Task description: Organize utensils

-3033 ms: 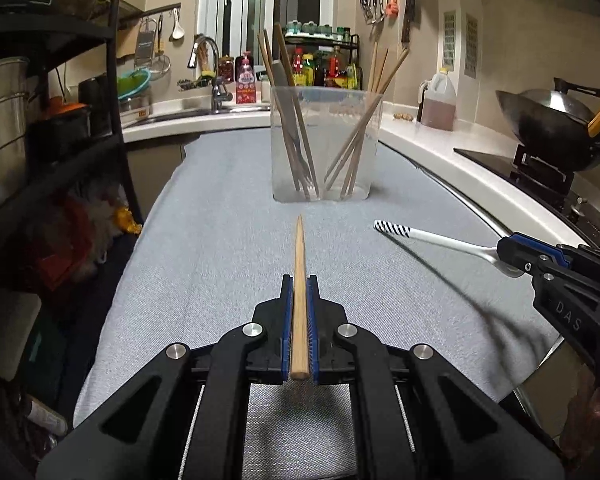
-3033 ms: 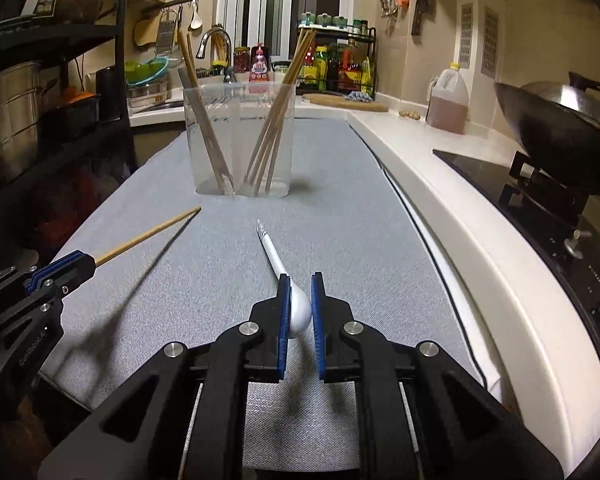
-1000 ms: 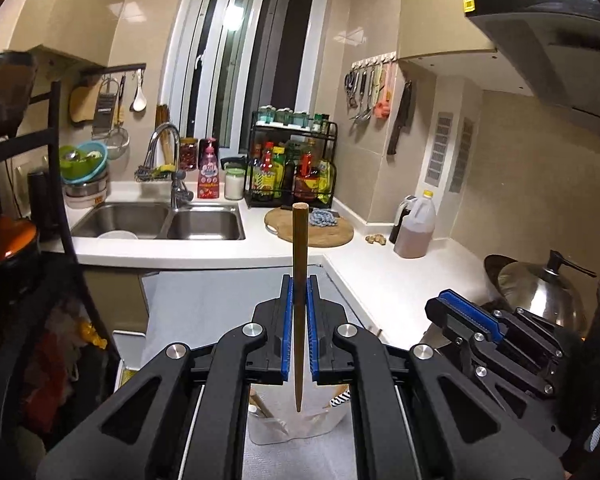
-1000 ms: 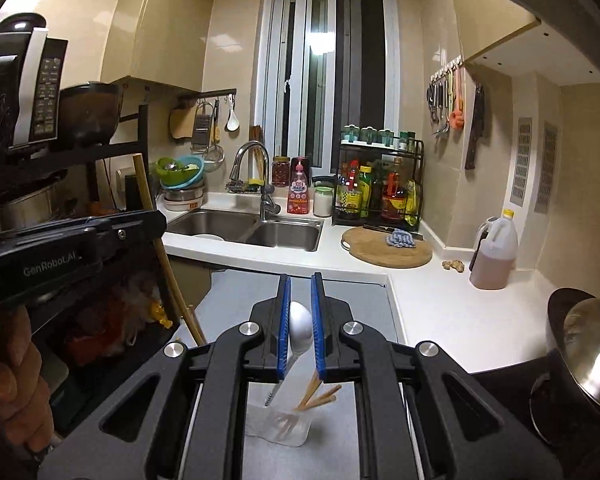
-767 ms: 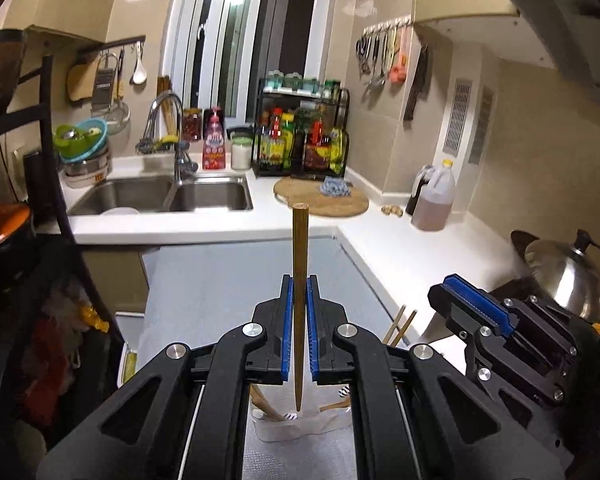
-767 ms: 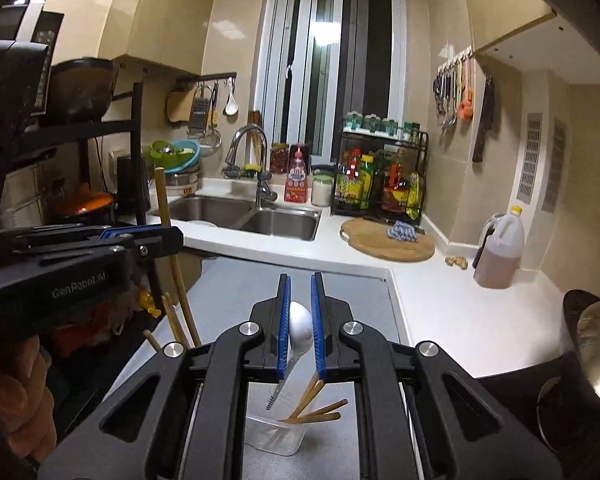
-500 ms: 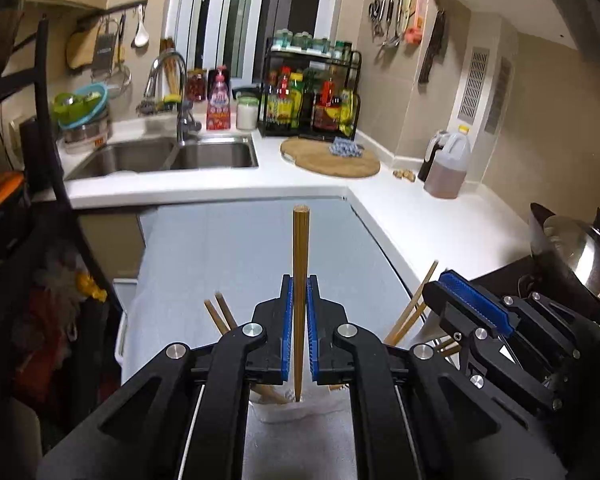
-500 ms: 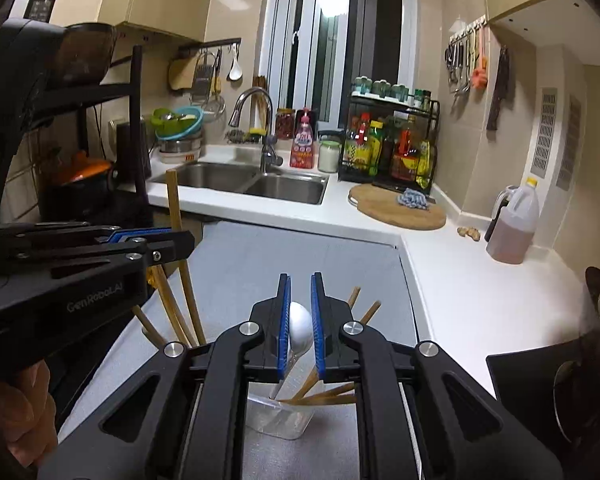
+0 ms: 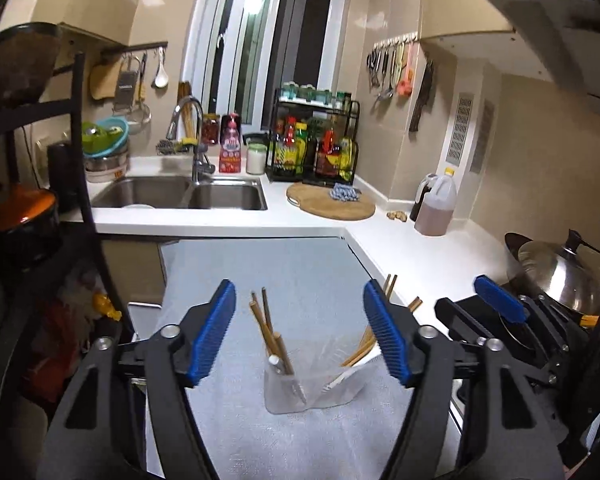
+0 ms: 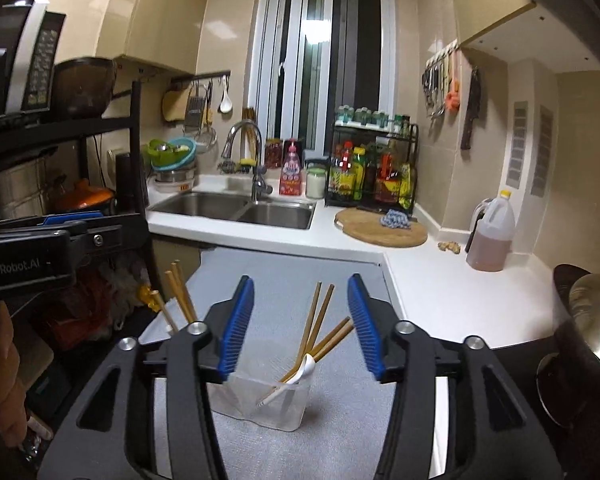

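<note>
Clear plastic holder (image 10: 260, 400) now contains the spoon (image 10: 296, 372). Both grippers (image 9: 300, 336) (image 10: 300, 328) have just opened wide, empty; at 12 o'clock, chopsticks (image 10: 320, 328) risk snagging, tipping it.

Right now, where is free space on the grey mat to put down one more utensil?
The grey mat is bare between the clear container and the sink counter, and in front of the container. Inside the container it is crowded with chopsticks and a white spoon.

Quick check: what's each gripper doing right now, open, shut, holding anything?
Left gripper: jaws just opened, empty, above the clear container.
Right gripper: jaws just opened, empty; white spoon in the container.
</note>
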Available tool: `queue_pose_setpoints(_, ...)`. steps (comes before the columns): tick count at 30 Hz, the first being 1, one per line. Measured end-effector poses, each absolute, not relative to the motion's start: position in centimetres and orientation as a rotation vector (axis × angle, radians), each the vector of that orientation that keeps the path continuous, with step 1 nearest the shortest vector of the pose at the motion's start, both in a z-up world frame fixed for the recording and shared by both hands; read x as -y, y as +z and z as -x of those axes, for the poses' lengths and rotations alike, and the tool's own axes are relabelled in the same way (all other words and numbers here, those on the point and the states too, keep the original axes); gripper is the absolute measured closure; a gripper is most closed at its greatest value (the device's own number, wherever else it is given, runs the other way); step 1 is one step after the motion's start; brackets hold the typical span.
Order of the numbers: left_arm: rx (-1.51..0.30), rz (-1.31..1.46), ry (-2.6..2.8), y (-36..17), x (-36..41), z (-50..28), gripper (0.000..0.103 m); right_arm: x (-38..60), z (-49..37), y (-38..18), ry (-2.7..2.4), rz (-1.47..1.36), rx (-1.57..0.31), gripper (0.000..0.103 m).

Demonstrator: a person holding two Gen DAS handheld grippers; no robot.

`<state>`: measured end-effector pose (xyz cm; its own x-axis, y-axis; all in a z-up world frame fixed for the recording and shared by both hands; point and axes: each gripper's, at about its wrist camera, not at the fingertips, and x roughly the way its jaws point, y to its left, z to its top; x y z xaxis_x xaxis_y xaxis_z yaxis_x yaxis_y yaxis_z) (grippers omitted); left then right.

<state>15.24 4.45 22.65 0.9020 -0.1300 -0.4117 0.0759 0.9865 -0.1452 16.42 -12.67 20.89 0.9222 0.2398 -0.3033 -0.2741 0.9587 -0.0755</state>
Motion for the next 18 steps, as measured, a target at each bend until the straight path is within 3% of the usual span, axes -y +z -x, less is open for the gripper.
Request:
queue_pose_setpoints(5, -0.389, 0.126, -0.111, 19.7, -5.2, -10.0, 0.008, 14.7, -10.2, 19.1, 0.204, 0.029, -0.209, 0.015)
queue_pose_setpoints(6, -0.393, 0.131, -0.114, 18.8, -5.4, -9.4, 0.008, 15.0, -9.5, 18.5, 0.201, 0.018, -0.202, 0.010)
queue_pose_setpoints(12, -0.409, 0.118, -0.030, 11.3, -5.8, -7.5, 0.008, 15.5, -6.6, 13.3, 0.171, 0.057, -0.179, 0.006)
queue_pose_setpoints(18, -0.409, 0.120, 0.045, 8.5, -6.0, -7.7, 0.008, 15.7, -7.6, 9.3, 0.163, 0.066, -0.239, 0.006)
